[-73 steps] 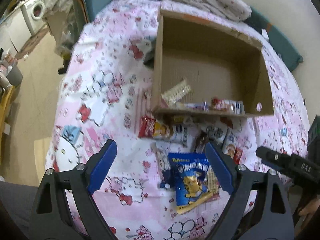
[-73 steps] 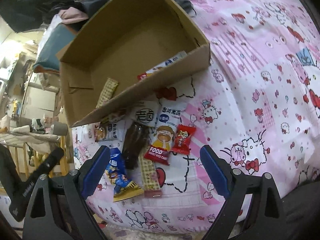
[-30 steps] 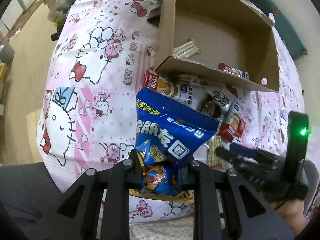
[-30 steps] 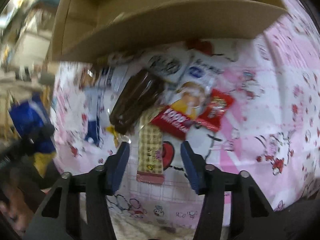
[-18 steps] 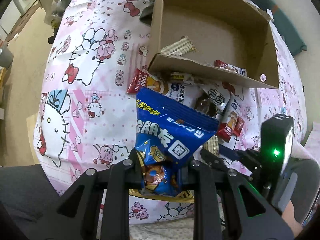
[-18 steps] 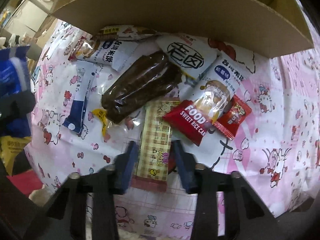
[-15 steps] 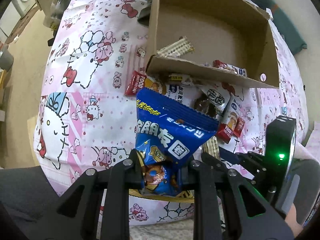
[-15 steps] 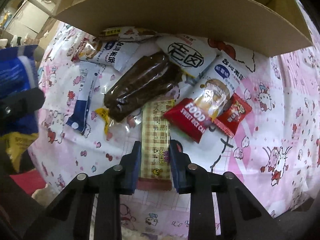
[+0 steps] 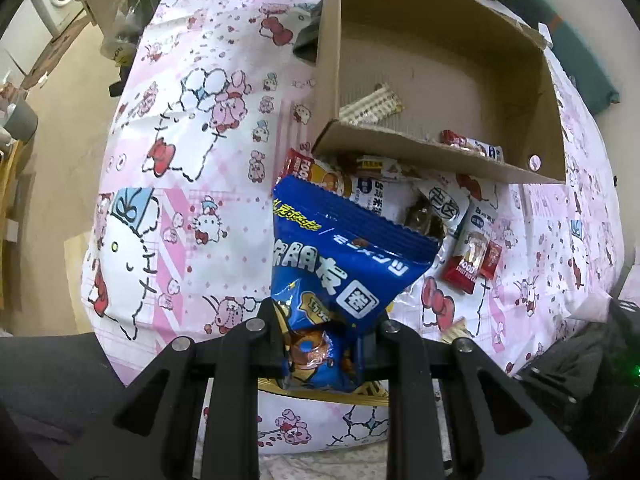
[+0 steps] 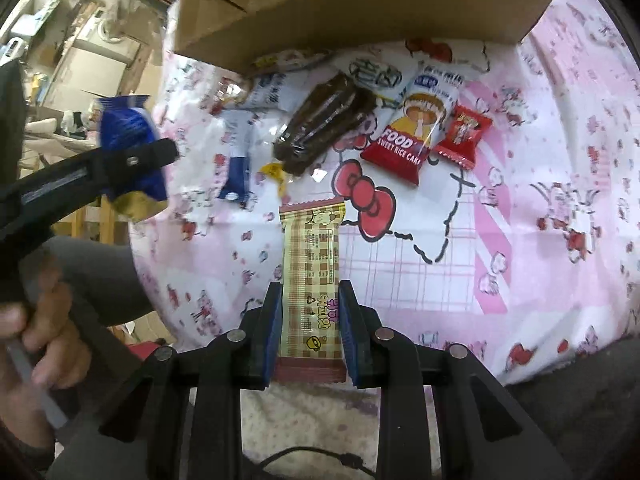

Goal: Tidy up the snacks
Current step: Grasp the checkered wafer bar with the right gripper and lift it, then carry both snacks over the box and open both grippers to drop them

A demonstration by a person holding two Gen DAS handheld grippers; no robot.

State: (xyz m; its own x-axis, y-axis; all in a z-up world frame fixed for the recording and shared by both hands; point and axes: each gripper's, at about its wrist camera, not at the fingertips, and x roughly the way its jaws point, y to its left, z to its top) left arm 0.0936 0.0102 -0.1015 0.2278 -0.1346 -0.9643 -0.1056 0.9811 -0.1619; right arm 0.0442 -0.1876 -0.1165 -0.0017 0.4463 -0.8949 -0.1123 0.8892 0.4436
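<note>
- The left gripper (image 9: 326,330) is clamped on a blue snack bag (image 9: 344,264) with white Chinese writing, held above the pink cartoon sheet (image 9: 188,168)
- The right gripper (image 10: 308,328) has just closed on a checked wafer bar (image 10: 312,276)
- A red pack reading "FOOD SWEET RICE CAKE" (image 10: 412,140) lies beside the cardboard box (image 9: 440,60)

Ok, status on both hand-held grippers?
Left hand-held gripper shut on blue crinkly snack bag. Right hand-held gripper shut on tan plaid wafer bar. Brown cardboard box ahead, unobstructed.
</note>
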